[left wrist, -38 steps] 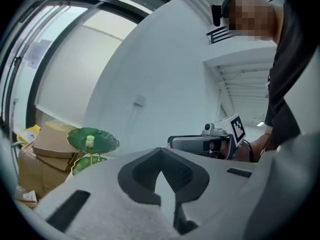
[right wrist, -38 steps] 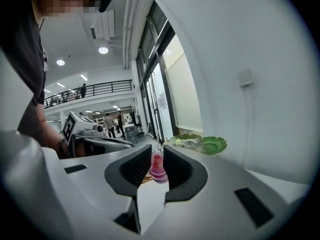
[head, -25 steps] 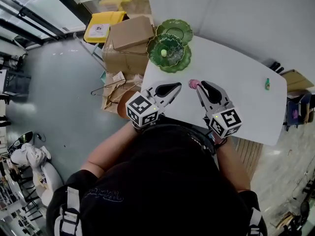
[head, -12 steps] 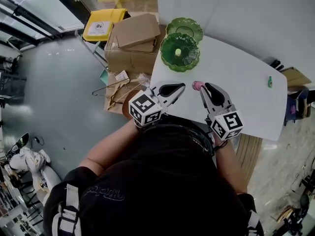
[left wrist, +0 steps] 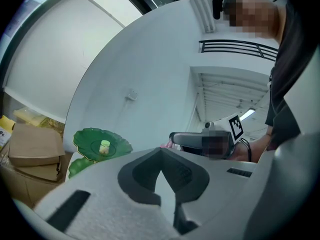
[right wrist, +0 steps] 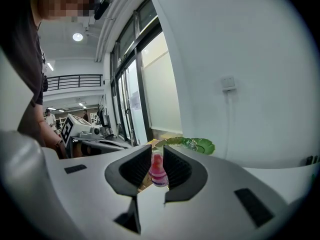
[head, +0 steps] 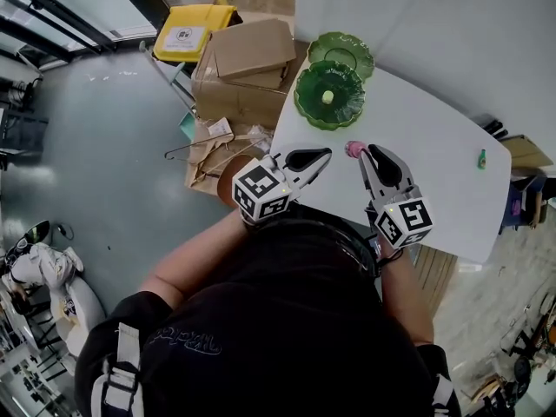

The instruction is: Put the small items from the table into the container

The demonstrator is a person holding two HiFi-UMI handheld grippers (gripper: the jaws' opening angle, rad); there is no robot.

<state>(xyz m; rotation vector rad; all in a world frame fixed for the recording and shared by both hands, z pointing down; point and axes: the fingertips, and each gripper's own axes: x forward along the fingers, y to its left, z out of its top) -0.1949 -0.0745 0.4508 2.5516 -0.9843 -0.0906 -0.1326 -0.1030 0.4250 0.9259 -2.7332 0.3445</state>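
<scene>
Right gripper (right wrist: 157, 160), clamped on the pink bottle (right wrist: 158, 176), is drawing nearer the green dish (head: 306, 102), so the drop is coming up. Left gripper (left wrist: 161, 154), jaws together and seemingly empty, is moving alongside.

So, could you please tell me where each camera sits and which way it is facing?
Head view: on the person's head, facing steeply down at the white table; black-clad torso, forearms, left gripper and right gripper show.
Left gripper view: on the left gripper, facing the green leaf-shaped dish past its shut jaws; the right hand shows.
Right gripper view: on the right gripper, along jaws clamping a small pink bottle; the left hand shows.
Shared: both gripper views see the dish.
</scene>
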